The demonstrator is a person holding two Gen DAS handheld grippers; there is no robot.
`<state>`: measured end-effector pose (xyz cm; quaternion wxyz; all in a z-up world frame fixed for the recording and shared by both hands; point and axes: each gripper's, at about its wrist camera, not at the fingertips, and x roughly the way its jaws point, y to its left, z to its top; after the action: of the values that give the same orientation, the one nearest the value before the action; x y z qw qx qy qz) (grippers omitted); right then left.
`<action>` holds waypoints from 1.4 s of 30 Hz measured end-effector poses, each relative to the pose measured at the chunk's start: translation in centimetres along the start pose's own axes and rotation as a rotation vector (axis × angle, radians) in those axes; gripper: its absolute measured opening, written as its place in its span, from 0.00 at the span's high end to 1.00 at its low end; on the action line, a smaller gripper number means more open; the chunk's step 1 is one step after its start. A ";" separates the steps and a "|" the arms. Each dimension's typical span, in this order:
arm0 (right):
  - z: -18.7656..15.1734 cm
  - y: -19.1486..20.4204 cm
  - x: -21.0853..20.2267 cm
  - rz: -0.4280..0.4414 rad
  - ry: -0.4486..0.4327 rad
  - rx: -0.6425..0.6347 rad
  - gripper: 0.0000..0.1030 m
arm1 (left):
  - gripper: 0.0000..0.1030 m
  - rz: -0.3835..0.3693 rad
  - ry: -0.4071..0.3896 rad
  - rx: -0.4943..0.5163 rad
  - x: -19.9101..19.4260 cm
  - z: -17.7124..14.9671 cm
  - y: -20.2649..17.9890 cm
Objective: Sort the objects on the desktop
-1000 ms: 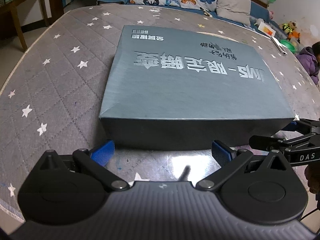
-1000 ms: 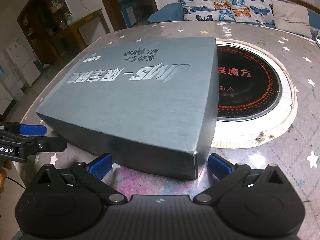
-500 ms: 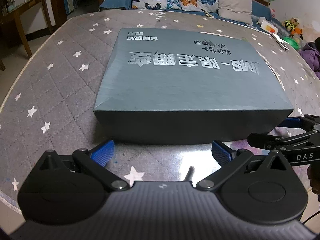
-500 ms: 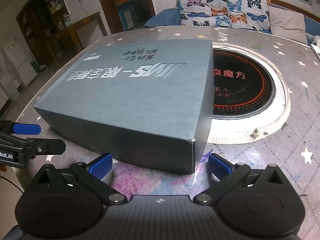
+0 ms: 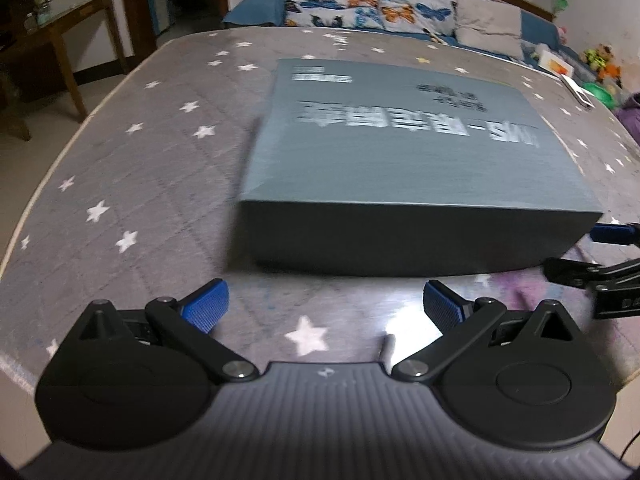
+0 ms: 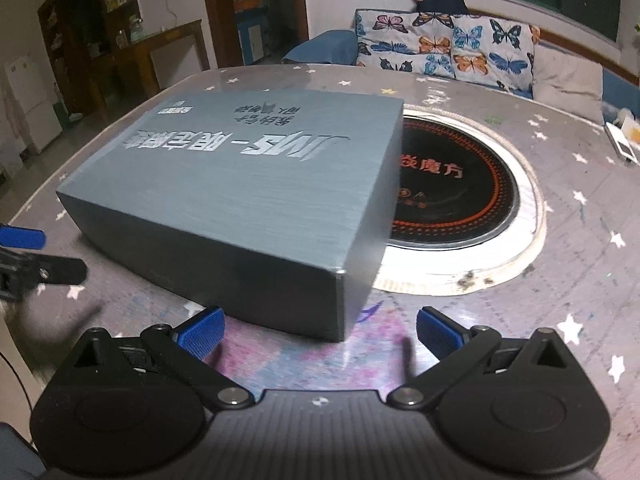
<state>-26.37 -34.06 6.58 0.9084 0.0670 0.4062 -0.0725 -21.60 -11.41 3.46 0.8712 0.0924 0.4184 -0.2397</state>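
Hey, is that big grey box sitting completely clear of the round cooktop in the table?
No, in the right wrist view the grey box overlaps the left edge of the round cooktop and hides part of it.

A round table (image 6: 580, 280) under a grey, star-printed cover fills the space ahead of the jaws. Set into its middle is a black induction hob (image 6: 460, 196) ringed in white. Beyond it stand butterfly-print cushions (image 6: 444, 46) on a blue sofa, and far left a wooden side table (image 5: 60, 36)

Grey box (image 5: 400, 168) blocks ahead; bare tabletop (image 5: 132, 184) left.
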 end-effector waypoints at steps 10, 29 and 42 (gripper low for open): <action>0.4 -4.4 -0.2 -0.004 -0.006 -0.034 0.00 | 0.00 0.112 -0.069 -0.131 -1.3 -0.8 5.7; 1.7 -11.0 0.6 0.029 -0.044 -0.196 0.00 | 0.00 0.343 -0.228 -0.350 0.7 2.6 14.4; 4.2 -15.3 5.2 0.021 -0.083 -0.162 0.00 | 0.00 0.369 -0.216 -0.379 4.3 4.8 17.1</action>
<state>-22.77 -50.19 4.50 0.9277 -0.0053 0.3719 -0.0325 -7.57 0.30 2.50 0.9413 -0.0236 0.3367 -0.0031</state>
